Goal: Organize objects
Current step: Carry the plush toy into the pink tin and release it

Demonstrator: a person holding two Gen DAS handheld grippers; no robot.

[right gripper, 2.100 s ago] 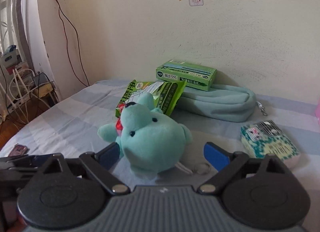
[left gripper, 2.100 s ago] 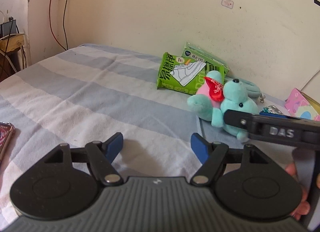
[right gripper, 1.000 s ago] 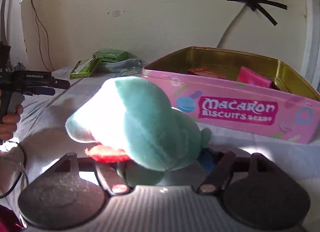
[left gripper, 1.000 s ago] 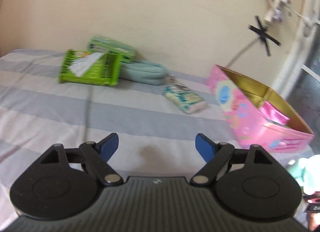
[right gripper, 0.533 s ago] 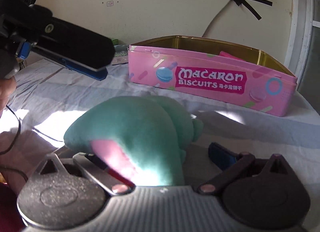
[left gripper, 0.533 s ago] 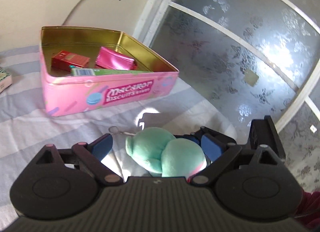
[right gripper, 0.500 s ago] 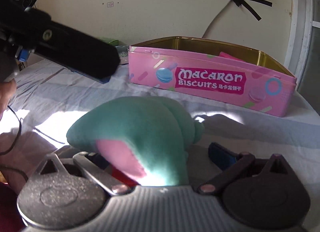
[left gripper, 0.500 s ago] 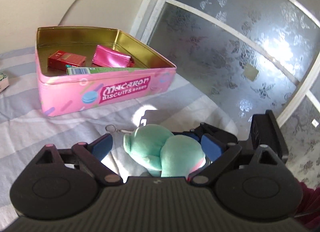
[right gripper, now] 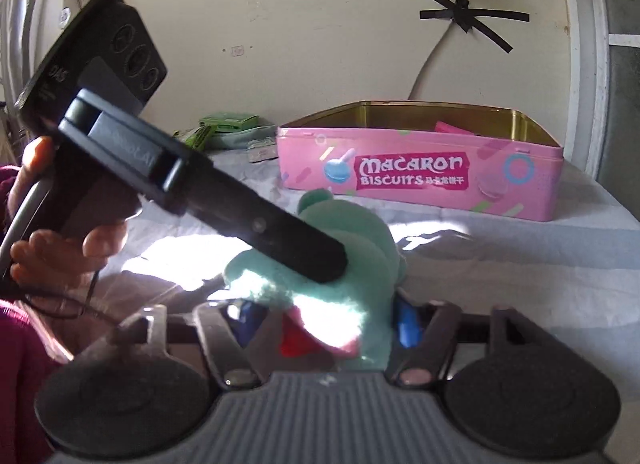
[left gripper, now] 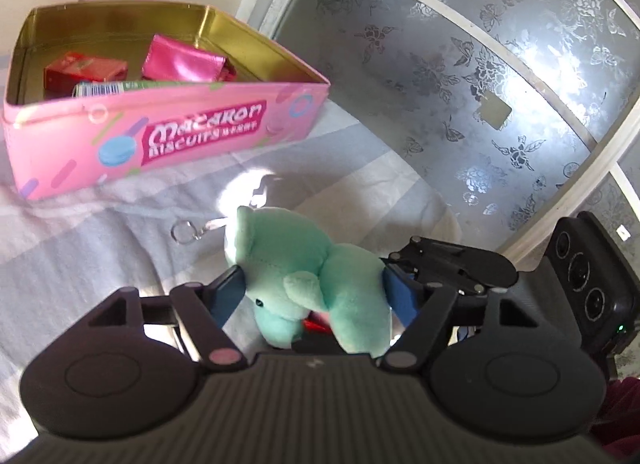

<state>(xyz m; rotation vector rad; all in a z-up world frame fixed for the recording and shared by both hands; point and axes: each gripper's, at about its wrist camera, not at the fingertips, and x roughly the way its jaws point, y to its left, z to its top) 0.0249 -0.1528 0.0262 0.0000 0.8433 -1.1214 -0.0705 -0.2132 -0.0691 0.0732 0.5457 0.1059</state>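
- Your left tongs (left gripper: 316, 294) and right tongs (right gripper: 324, 322) were both closing on the plush (left gripper: 312, 276), pads pressed into its sides, on the bed near the tin (left gripper: 168, 128).
- You did best to let one pair take it, then lift clear of the rim.
- The tin read "Macaron Biscuits".

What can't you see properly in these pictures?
- Plush toy: its face, turned away in the left wrist view; in the right wrist view the left claw crosses it and sun glare washes it out.
- Pink tin: its contents, mostly behind the near wall there.
- Green packets: too small to read.
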